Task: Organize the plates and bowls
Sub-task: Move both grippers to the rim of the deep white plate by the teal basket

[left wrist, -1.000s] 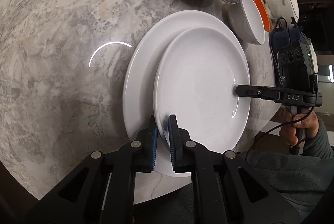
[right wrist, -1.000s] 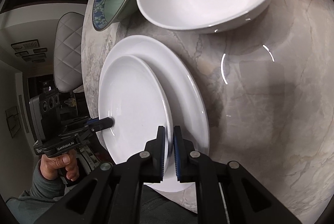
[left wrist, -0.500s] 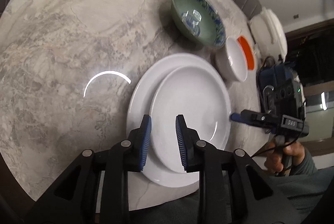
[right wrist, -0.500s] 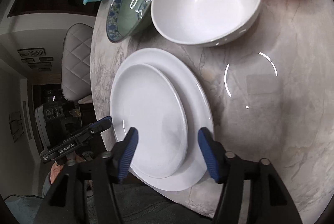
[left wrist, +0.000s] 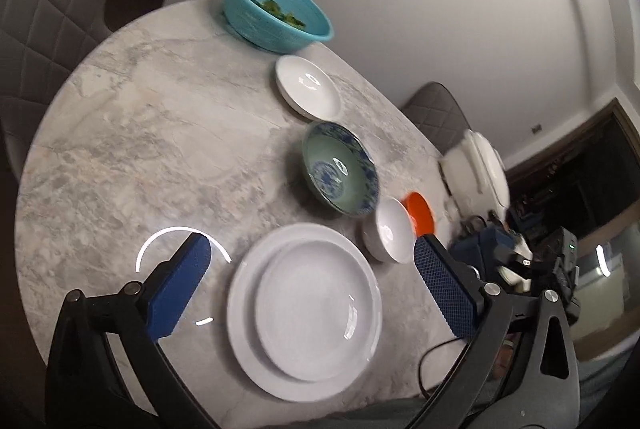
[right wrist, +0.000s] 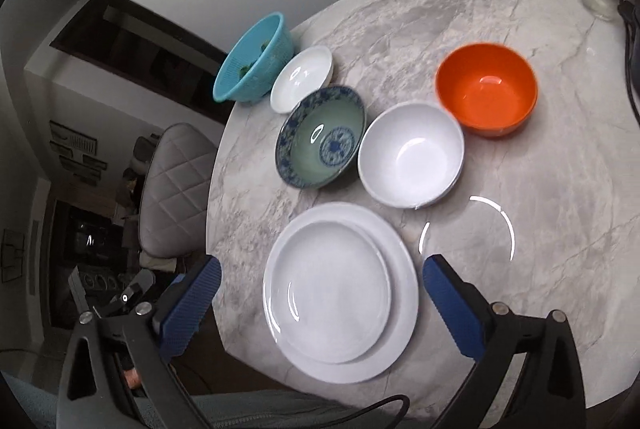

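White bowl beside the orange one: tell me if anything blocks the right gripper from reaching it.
Nothing visible does. The right gripper hangs open above the stacked plates, and the white bowl sits just beyond them, uncovered.

Grey-veined marble table [right wrist: 500, 157], 2 white stacked plates [right wrist: 340, 293], orange bowl [right wrist: 486, 93], blue-patterned green bowl [right wrist: 320, 137], teal colander [right wrist: 254, 59]

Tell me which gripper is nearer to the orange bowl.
Right. The right gripper hovers over the stacked plates on the side of the orange bowl; the left gripper is across the plates, farther away.
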A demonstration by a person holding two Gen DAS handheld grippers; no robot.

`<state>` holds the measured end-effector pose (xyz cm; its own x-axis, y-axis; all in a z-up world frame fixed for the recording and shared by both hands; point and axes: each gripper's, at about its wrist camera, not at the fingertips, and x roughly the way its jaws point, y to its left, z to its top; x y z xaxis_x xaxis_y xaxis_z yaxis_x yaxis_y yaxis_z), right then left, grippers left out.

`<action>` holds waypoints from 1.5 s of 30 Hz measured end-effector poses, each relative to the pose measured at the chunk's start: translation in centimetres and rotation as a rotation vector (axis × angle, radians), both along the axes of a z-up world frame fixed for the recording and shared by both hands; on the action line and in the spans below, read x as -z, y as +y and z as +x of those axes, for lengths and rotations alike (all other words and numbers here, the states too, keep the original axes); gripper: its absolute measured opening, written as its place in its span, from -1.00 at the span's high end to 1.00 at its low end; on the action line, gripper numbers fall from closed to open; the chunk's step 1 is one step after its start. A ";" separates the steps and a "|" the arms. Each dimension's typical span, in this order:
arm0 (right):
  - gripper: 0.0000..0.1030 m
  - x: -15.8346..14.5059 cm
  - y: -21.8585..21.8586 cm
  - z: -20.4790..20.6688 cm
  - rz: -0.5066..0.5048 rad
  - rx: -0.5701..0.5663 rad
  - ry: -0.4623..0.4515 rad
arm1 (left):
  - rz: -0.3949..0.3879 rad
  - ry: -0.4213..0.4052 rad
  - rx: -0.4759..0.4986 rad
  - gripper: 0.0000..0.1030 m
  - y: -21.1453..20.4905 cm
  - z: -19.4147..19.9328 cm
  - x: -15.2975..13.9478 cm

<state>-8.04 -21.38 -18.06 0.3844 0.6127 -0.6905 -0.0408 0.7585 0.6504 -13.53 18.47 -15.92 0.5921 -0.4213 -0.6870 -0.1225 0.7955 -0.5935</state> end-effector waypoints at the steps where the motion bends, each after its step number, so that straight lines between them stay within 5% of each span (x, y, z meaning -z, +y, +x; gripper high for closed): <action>1: -1.00 -0.2 -0.4 0.8 0.015 0.029 -0.011 | 0.038 -0.009 -0.037 -0.99 0.7 0.9 0.0; 5: -1.00 -1.1 -1.4 6.5 0.005 0.046 -0.007 | 0.204 -0.075 -0.043 -0.99 2.6 6.5 -0.7; 7: -1.00 -2.6 -1.4 9.9 -0.021 0.012 -0.077 | 0.267 -0.070 -0.035 -0.99 3.5 10.4 -0.9; 11: -1.00 -4.7 -0.2 18.4 -0.092 -0.104 -0.176 | 0.308 -0.058 -0.003 -0.98 4.8 18.7 -0.6; 14: -1.00 -4.1 1.2 24.6 -0.081 -0.199 -0.174 | 0.244 0.009 0.017 -0.98 5.2 24.1 1.8; 20: -1.00 1.8 5.0 33.7 -0.009 -0.325 -0.015 | 0.192 0.155 0.108 -0.98 3.2 31.3 7.2; 26: -0.94 7.2 7.5 37.6 0.053 -0.355 0.117 | 0.187 0.209 0.250 -0.93 0.7 35.7 9.7; 31: -0.40 10.4 8.7 38.6 0.033 -0.406 0.175 | 0.203 0.250 0.295 -0.82 -0.3 38.2 11.5; 35: -0.35 11.8 8.9 38.9 0.068 -0.407 0.211 | 0.189 0.268 0.309 -0.82 -0.9 39.4 12.4; 37: -0.32 12.2 9.1 39.2 0.080 -0.416 0.220 | 0.187 0.273 0.320 -0.68 -1.1 39.7 12.8; 42: -0.26 12.8 9.8 39.2 0.087 -0.440 0.232 | 0.173 0.298 0.309 0.07 -1.2 40.4 13.8; 45: -0.13 12.9 10.4 39.1 0.082 -0.461 0.233 | 0.172 0.320 0.317 0.16 -1.6 40.6 14.6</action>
<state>31.10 -10.97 -30.94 -0.0961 0.7377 -0.6683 -0.2054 0.6422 0.7385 27.06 16.92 -30.52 0.2000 -0.4110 -0.8894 -0.0130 0.9066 -0.4218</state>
